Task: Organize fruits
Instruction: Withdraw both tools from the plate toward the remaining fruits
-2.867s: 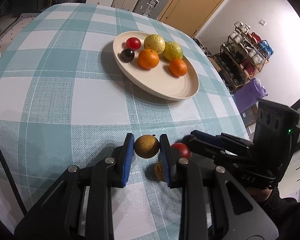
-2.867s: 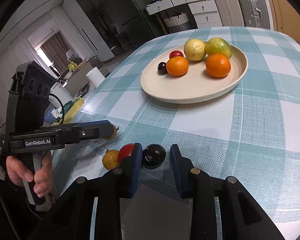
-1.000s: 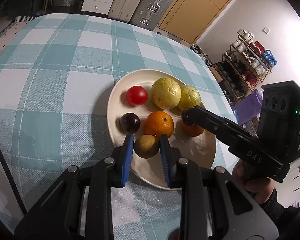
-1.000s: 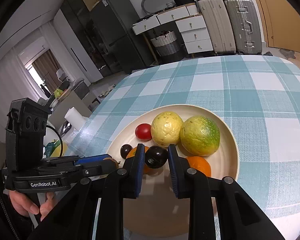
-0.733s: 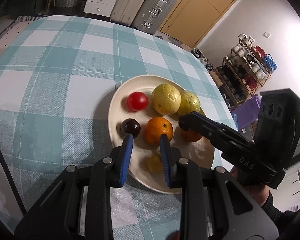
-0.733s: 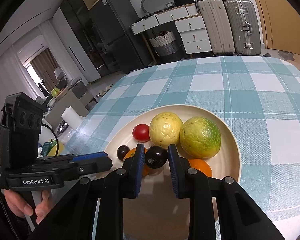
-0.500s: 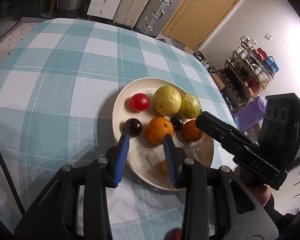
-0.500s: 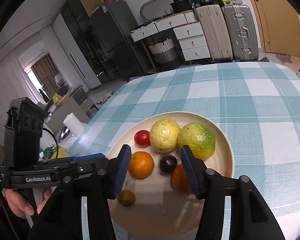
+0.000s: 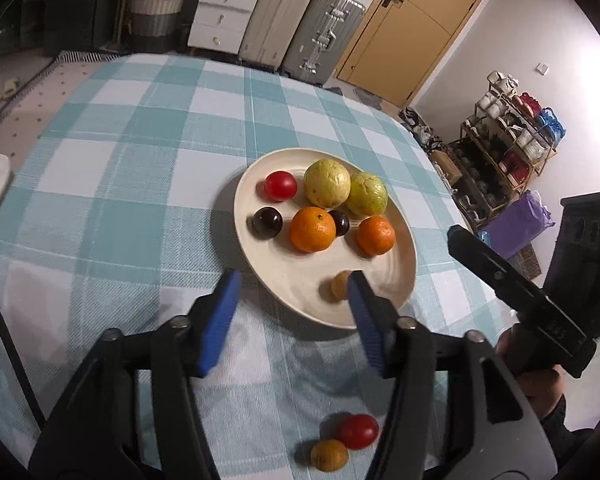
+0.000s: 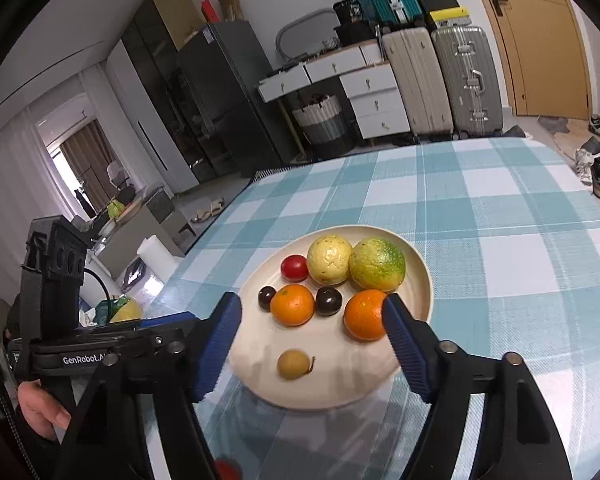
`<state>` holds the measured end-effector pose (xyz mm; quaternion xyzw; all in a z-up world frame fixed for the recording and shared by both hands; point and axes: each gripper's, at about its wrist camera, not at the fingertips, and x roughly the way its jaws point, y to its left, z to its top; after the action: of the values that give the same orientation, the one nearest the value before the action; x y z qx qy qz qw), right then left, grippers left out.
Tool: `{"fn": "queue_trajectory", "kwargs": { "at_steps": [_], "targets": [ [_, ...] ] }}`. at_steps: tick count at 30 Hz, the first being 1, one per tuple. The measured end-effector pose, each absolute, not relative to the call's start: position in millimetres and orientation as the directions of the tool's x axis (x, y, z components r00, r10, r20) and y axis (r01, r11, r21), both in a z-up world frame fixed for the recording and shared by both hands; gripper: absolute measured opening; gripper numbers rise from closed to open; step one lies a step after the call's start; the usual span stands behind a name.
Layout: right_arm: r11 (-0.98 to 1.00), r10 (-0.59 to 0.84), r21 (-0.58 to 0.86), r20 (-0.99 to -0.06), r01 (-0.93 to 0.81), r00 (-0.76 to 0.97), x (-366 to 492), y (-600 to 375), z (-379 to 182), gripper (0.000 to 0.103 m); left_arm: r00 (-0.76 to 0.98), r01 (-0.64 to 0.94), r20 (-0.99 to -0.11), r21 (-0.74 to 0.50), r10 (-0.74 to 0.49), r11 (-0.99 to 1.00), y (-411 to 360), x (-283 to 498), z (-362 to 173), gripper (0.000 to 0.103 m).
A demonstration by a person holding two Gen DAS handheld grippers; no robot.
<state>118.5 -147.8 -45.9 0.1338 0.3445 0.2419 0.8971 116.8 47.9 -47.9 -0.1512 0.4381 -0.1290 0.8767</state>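
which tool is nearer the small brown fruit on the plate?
Left. The left tool hangs open beside the small brown fruit; the right tool, also open, sits farther back.

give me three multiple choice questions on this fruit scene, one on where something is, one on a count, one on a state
1. Where does the small brown fruit with the stem lie?
A. on the near part of the plate
B. on the tablecloth beside the plate
C. between the right hand-held gripper's pads

2. How many oranges are on the plate?
A. one
B. two
C. four

3. What state is the left hand-held gripper in?
A. shut on a tomato
B. shut and empty
C. open and empty

Key:
1 A: the small brown fruit rests alone on the plate, nearer the cameras than the other fruit.
2 B: one orange sits left of the dark plum, the other orange right of it.
3 C: the left hand-held gripper has its blue pads wide apart, nothing between them.
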Motion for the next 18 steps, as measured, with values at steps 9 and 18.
{"fn": "queue_trajectory", "kwargs": {
  "at_steps": [9,18],
  "targets": [
    [0.852,0.516,0.395,-0.523,-0.344,0.679,80.8,-154.2,-29.7,0.085,0.644,0.065,-0.711,-0.319,-0.284,0.946,48.6,77.8,-20.4,0.08],
    [0.855,0.515,0.372,-0.519,-0.362,0.682,48.1,-152.9,-22.8,0.089,0.678,0.005,-0.71,-0.257,-0.192,0.966,50.4,42.4,-6.6,0.085]
  ]
}}
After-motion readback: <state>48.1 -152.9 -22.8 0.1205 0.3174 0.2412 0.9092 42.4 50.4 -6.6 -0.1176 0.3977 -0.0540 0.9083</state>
